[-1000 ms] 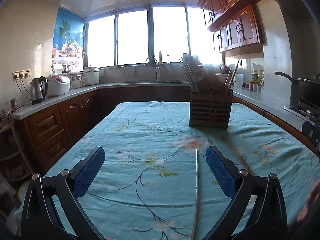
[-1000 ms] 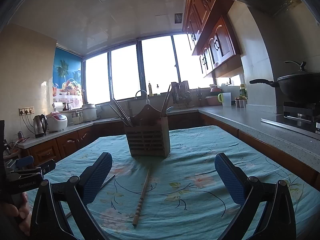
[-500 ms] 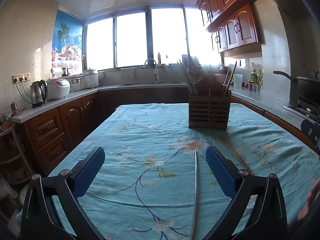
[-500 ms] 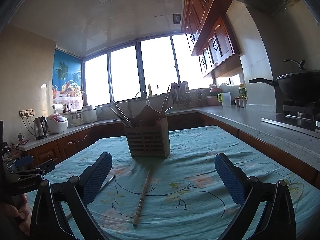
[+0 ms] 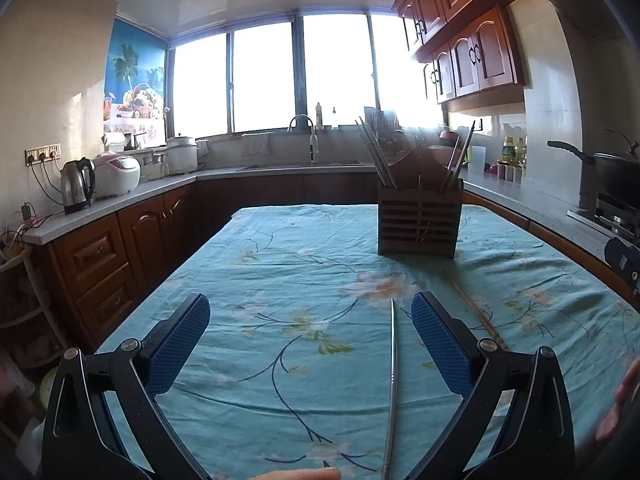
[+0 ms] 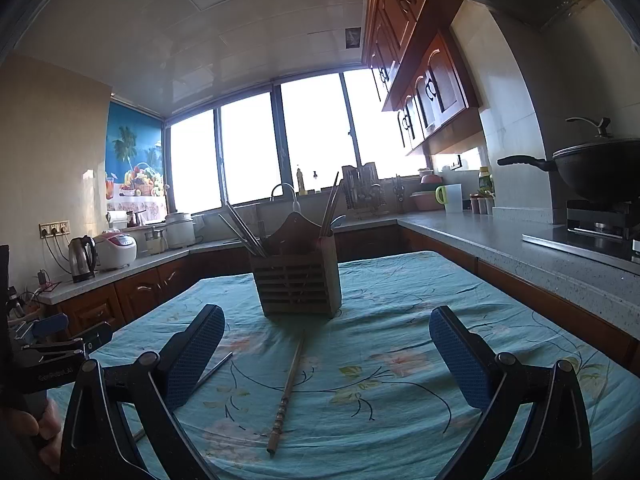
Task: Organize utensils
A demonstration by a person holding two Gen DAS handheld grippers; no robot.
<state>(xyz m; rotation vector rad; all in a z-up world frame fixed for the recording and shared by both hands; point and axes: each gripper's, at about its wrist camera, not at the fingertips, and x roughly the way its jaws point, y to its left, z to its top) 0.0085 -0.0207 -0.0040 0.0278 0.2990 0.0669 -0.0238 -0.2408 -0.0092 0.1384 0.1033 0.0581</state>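
Both claws spread wide, gripping nothing. Left claw [image 5: 310,334] low over the counter [image 5: 280,280], steel chopstick [image 5: 392,376] lying lengthwise between its pads, tip toward the holder [image 5: 418,220]. Right claw [image 6: 326,344] likewise over the wooden chopstick [image 6: 288,384], just short of the holder. Best to drop until pads straddle the shaft mid-length, squeeze squarely to stop rolling on the cloth, lift level, then tip upright before lowering into a holder slot.

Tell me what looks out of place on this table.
Two chopsticks lie loose on the tablecloth rather than standing in the wooden holder: a metal chopstick between the left claw's fingers, and a wooden chopstick before the right claw.
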